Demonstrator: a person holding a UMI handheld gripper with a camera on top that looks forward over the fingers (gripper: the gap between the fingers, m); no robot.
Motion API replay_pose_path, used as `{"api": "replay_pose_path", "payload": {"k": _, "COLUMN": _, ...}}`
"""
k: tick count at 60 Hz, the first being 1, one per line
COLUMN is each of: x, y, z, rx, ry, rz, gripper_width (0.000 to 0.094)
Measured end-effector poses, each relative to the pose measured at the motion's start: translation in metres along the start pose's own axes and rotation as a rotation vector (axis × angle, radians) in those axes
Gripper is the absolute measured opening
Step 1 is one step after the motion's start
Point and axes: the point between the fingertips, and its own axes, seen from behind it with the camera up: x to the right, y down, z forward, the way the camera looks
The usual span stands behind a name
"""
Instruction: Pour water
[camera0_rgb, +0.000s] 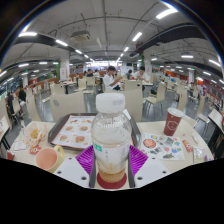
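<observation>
The claw (111, 160) is squeezing the water bottle (111, 140) tight, getting ready to tip it over the pink cup (49, 157).

White table (150, 160): tray (73, 131) w/ printed paper, pink bowl (48, 157), red paper cup (172, 122), patterned placemat (165, 146). Bottle (111, 140) stands at near edge, btwn gripper fingers.
</observation>
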Motion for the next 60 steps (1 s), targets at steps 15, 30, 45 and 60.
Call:
{"api": "replay_pose_path", "payload": {"k": 15, "x": 0.0, "y": 0.031, "z": 0.006, "rx": 0.021, "ry": -0.021, "rz": -0.011, "gripper_width": 0.0471}}
{"api": "replay_pose_path", "payload": {"k": 30, "x": 0.003, "y": 0.038, "z": -0.022, "rx": -0.098, "ry": 0.012, "rz": 0.011, "gripper_width": 0.0832}}
{"api": "replay_pose_path", "payload": {"k": 45, "x": -0.023, "y": 0.031, "z": -0.143, "rx": -0.173, "ry": 0.097, "rz": -0.025, "gripper_width": 0.0842}}
{"api": "replay_pose_path", "payload": {"k": 60, "x": -0.067, "y": 0.035, "z": -0.254, "rx": -0.194, "ry": 0.122, "rz": -0.018, "gripper_width": 0.0846}}
